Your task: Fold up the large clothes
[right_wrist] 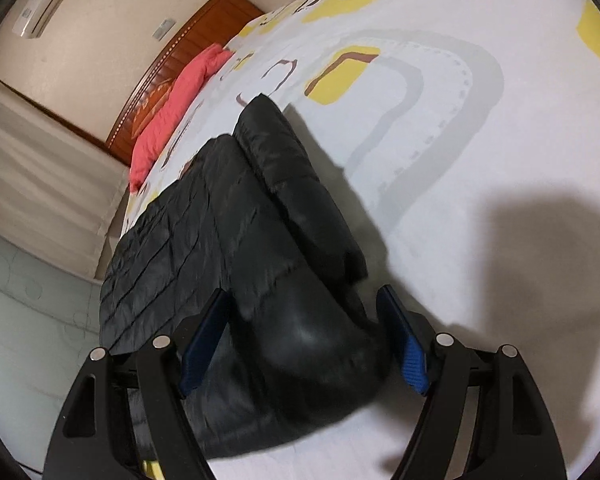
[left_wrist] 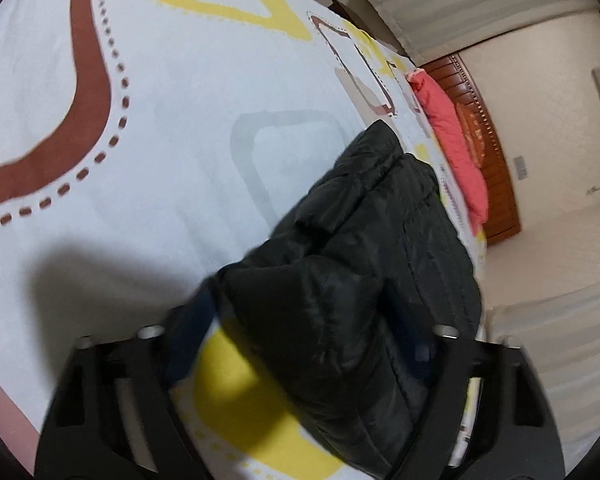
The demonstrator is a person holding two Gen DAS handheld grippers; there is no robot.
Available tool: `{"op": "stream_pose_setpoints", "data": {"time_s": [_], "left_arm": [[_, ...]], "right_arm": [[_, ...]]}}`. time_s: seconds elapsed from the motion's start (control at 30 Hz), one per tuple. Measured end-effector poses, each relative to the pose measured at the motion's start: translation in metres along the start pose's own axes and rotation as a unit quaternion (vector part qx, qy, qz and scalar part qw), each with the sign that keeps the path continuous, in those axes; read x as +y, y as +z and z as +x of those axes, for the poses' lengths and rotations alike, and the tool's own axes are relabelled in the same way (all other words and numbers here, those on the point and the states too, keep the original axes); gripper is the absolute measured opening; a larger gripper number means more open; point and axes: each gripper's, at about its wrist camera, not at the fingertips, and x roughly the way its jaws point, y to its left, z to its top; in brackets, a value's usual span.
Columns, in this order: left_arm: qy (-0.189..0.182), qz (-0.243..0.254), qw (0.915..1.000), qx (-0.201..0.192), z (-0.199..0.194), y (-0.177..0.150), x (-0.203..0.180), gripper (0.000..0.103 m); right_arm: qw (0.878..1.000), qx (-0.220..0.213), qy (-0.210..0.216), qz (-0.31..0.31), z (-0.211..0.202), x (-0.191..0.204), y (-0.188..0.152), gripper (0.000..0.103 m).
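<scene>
A black quilted jacket (right_wrist: 236,216) is laid on a bed covered by a white patterned sheet (right_wrist: 480,168), near its edge. Jacket folds are bracketed by the widely spread left claw (left_wrist: 300,320) and right claw (right_wrist: 304,316); a firm grip cannot be told. A pink garment (right_wrist: 172,112) is seen by the wooden headboard (right_wrist: 212,20)
</scene>
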Motion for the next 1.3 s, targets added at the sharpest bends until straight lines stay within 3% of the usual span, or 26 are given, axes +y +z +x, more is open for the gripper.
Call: {"op": "stream_pose_setpoints", "data": {"time_s": [0.03,0.07,0.13,0.23,0.67,0.9,1.03,1.07,1.13,1.2,1.3], "left_arm": [[0.001,0.008,1.0000,0.004,0.002,0.000,-0.003,0.046],[0.004,0.015,0.9999,0.001,0.003,-0.001,-0.006,0.038],[-0.001,0.027,0.9996,-0.002,-0.002,-0.003,-0.008,0.031],[-0.003,0.044,0.9990,-0.005,-0.009,-0.006,-0.010,0.024],[-0.019,0.040,0.9989,0.014,-0.081,-0.039,0.051,0.022],[-0.019,0.036,0.9990,0.019,-0.113,-0.056,0.079,0.022],[-0.026,0.039,0.9988,0.016,-0.116,-0.053,0.082,0.034],[-0.028,0.034,0.9990,0.012,-0.119,-0.053,0.083,0.046],[-0.032,0.028,0.9991,-0.001,-0.127,-0.052,0.086,0.067],[-0.033,0.030,0.9990,-0.006,-0.129,-0.050,0.086,0.070],[-0.021,0.022,0.9995,0.003,-0.120,-0.045,0.093,0.069]], "right_arm": [[1.000,0.003,0.005,0.002,0.000,0.000,-0.001,0.047],[1.000,0.001,0.011,0.003,-0.002,0.000,-0.002,0.043],[1.000,-0.003,0.022,-0.002,-0.007,-0.001,-0.004,0.030],[0.999,-0.005,0.035,-0.001,-0.016,-0.003,-0.007,0.024],[0.999,0.014,0.041,-0.008,-0.069,-0.027,-0.045,0.023],[0.999,0.022,0.042,-0.013,-0.078,-0.032,-0.054,0.023],[0.998,0.023,0.058,-0.002,-0.077,-0.037,-0.051,0.031],[0.998,0.020,0.058,0.007,-0.078,-0.039,-0.049,0.034],[0.998,0.008,0.054,0.018,-0.081,-0.042,-0.048,0.052],[0.998,0.000,0.050,0.026,-0.083,-0.046,-0.047,0.058],[0.999,0.003,0.042,0.022,-0.081,-0.050,-0.047,0.057]]}}
